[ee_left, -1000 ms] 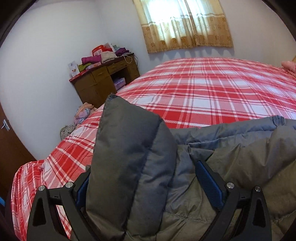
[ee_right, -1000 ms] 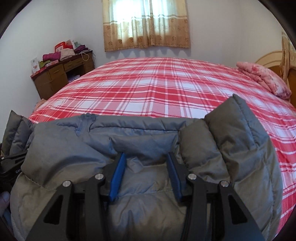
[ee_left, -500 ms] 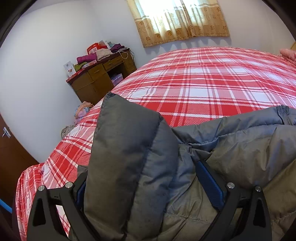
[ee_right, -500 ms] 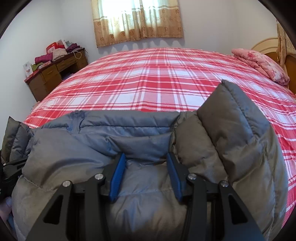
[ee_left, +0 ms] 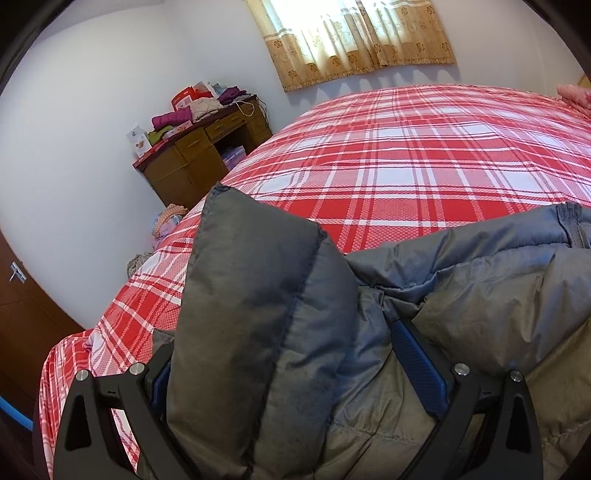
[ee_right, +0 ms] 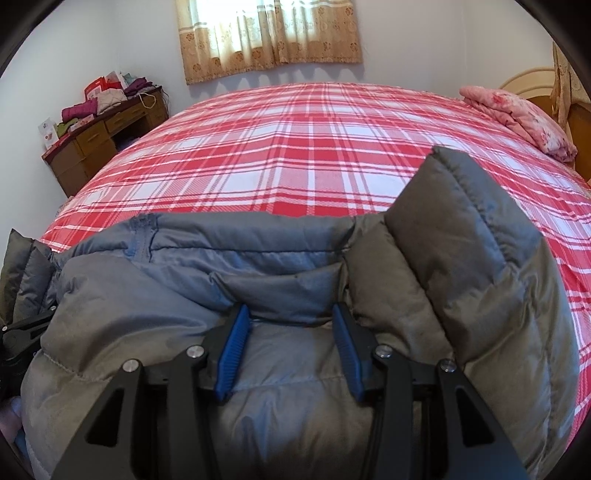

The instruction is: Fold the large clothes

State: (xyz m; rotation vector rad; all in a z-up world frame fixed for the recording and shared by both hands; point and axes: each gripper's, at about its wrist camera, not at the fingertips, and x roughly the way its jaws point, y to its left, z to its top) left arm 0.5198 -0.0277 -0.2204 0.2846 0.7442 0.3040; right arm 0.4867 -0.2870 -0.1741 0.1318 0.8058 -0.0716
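A grey padded jacket [ee_left: 461, 295] lies bunched at the near edge of the red plaid bed [ee_left: 406, 155]. My left gripper [ee_left: 284, 354] is shut on a thick fold of the jacket; a grey padded flap [ee_left: 255, 295] stands up between its fingers. The jacket also fills the lower right wrist view [ee_right: 166, 288]. My right gripper [ee_right: 290, 314] is shut on a fold of the jacket, and another padded flap [ee_right: 472, 229] rises to its right. The left gripper shows at the far left of the right wrist view [ee_right: 26, 328].
The plaid bed [ee_right: 295, 147] stretches ahead to a curtained window [ee_right: 269, 33]. A wooden desk [ee_left: 195, 162] piled with clothes stands at the left wall. A pink folded quilt [ee_right: 517, 114] lies at the bed's right by the headboard. A dark door [ee_left: 14, 295] is at far left.
Both grippers have moved forward over the bed with the jacket held; the bed and window sit closer in both views. The grips have not changed.
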